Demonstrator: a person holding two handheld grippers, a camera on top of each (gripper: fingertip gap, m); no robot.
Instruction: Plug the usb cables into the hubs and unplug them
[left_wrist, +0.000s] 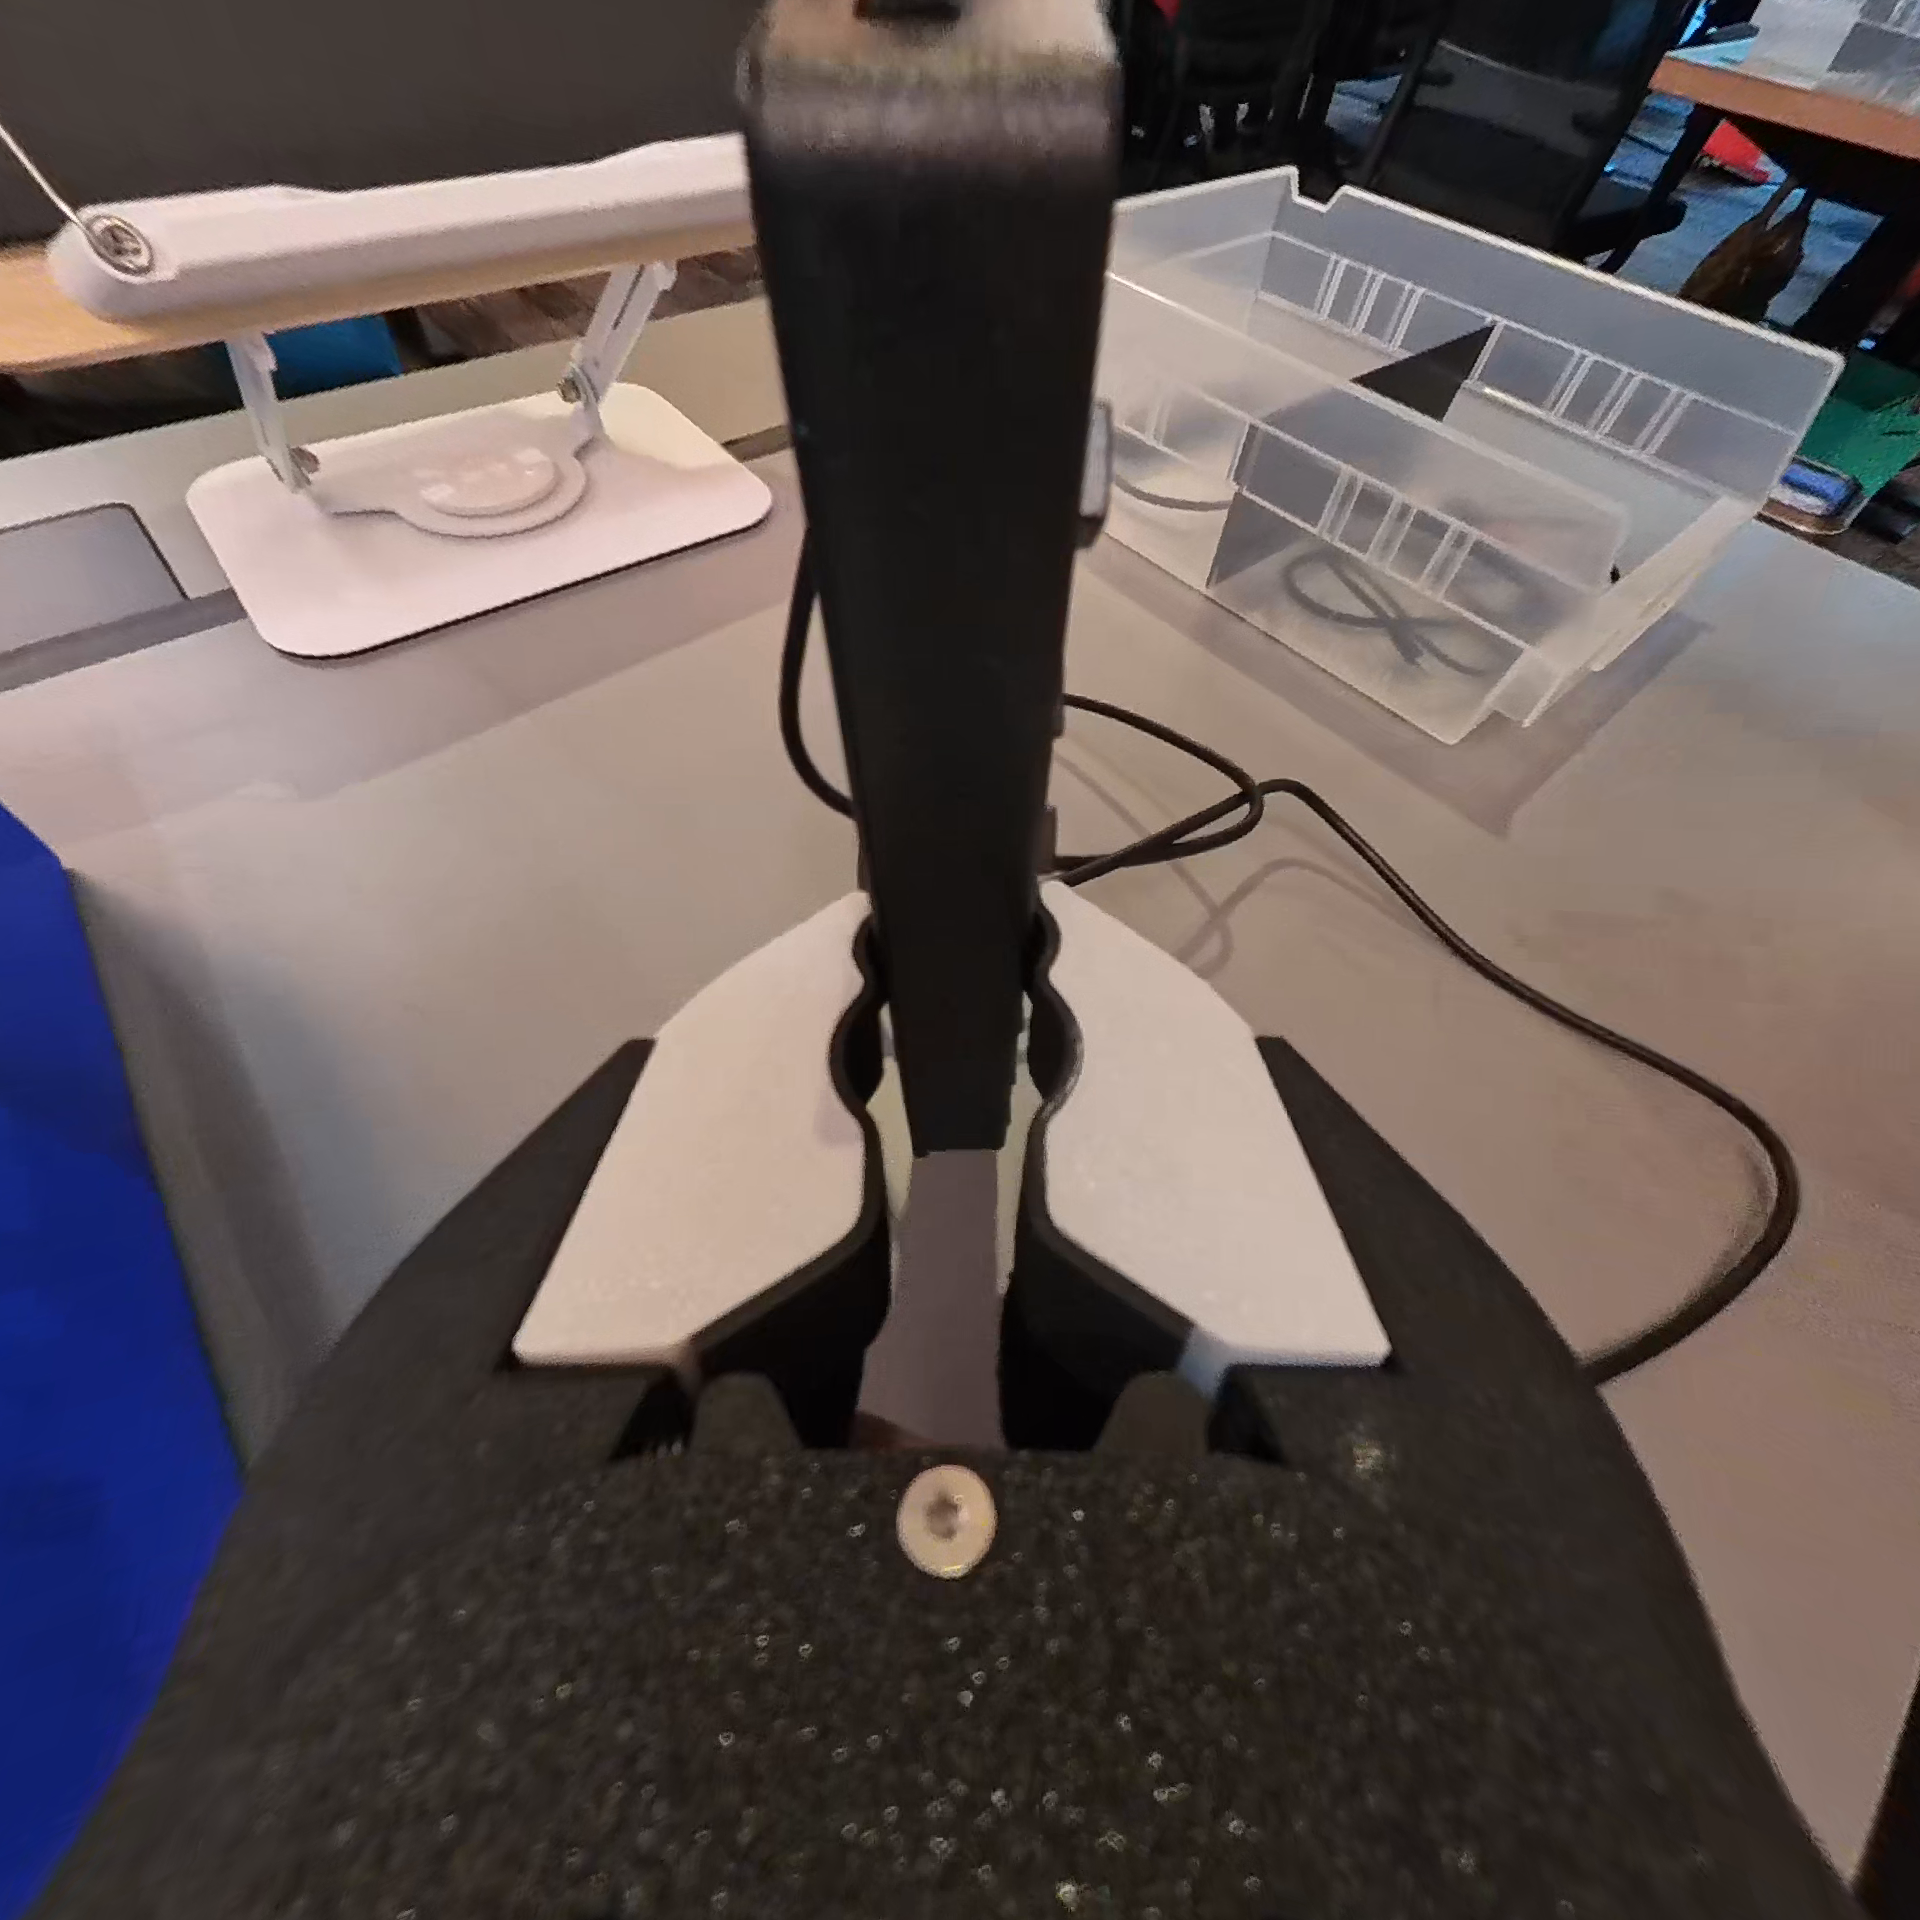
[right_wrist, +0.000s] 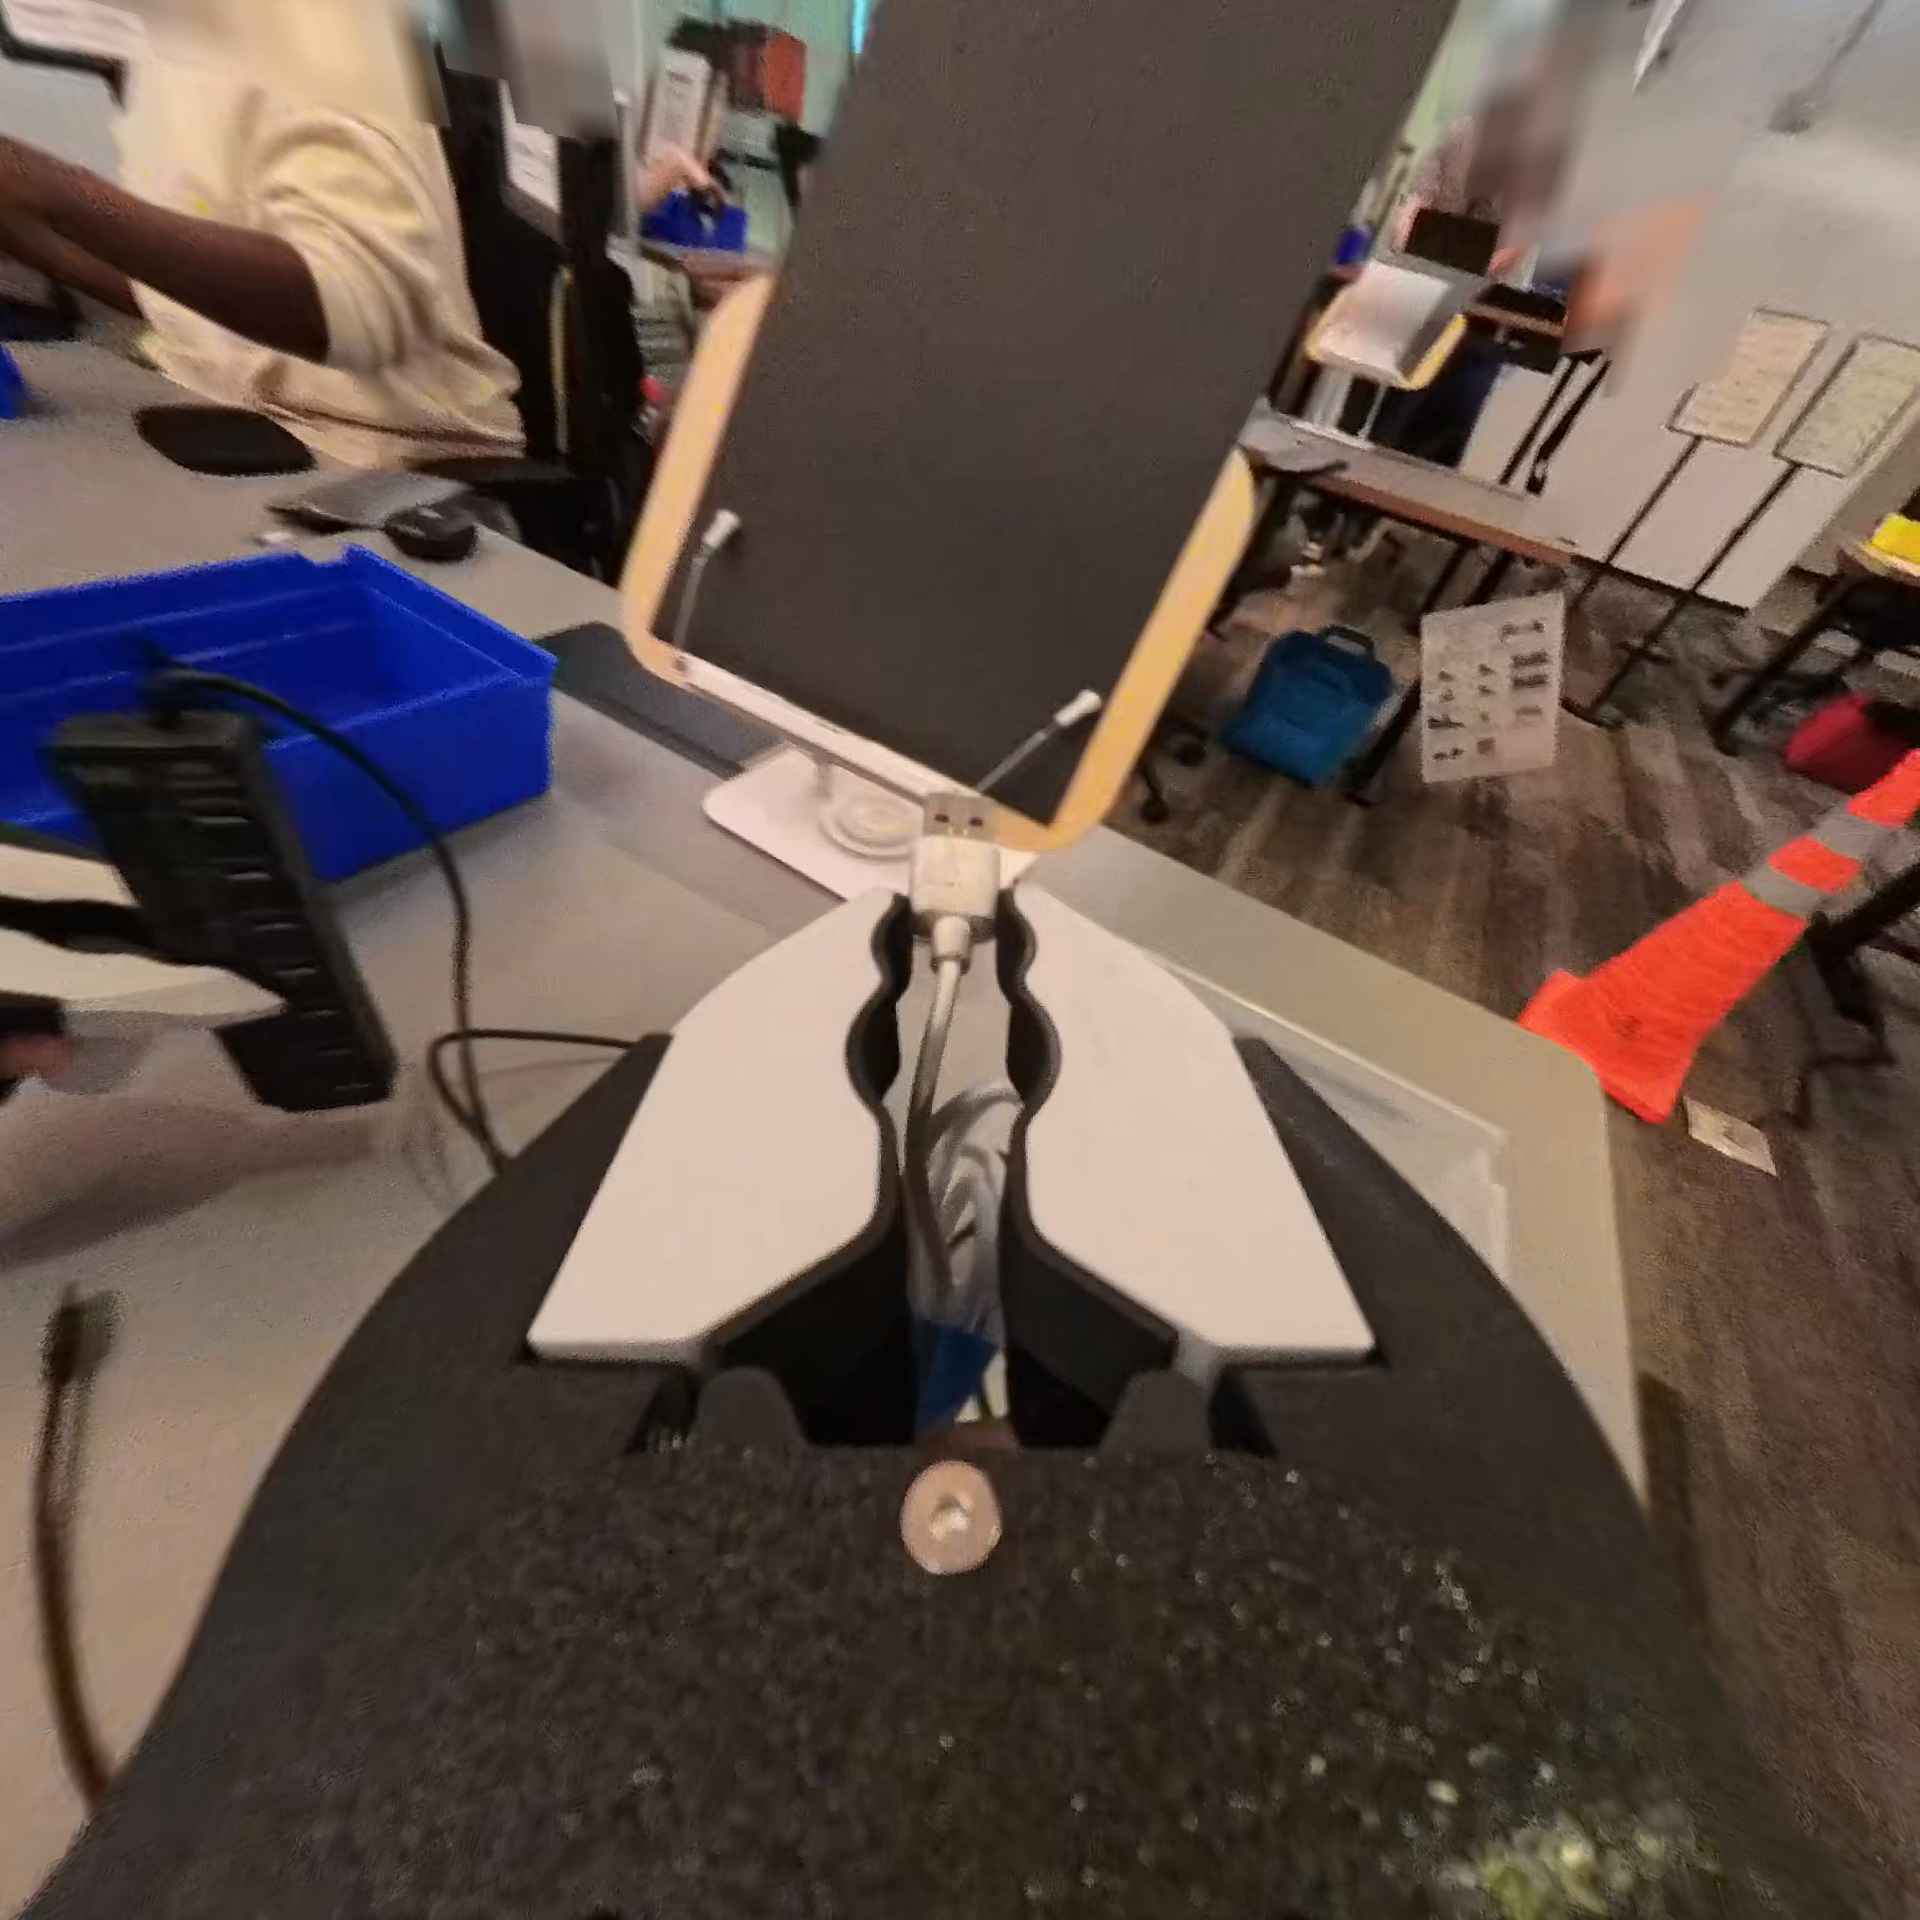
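My left gripper (left_wrist: 951, 935) is shut on a long black USB hub (left_wrist: 935, 540) and holds it pointing forward above the grey table; its black cable (left_wrist: 1558, 997) trails to the right across the table. The hub also shows in the right wrist view (right_wrist: 223, 914) at the left, held by the left gripper, its row of ports facing the camera. My right gripper (right_wrist: 951, 914) is shut on a white USB cable (right_wrist: 940, 997) just behind its silver plug (right_wrist: 956, 821), which sticks out past the fingertips, well apart from the hub.
A white stand (left_wrist: 478, 520) and a clear plastic bin (left_wrist: 1455, 488) holding black cables sit on the table ahead. A blue bin (right_wrist: 312, 686), a dark panel on a white base (right_wrist: 997, 416), a loose dark cable (right_wrist: 62, 1455) and a person's arm (right_wrist: 177, 260) show. An orange cone (right_wrist: 1725, 935) stands on the floor.
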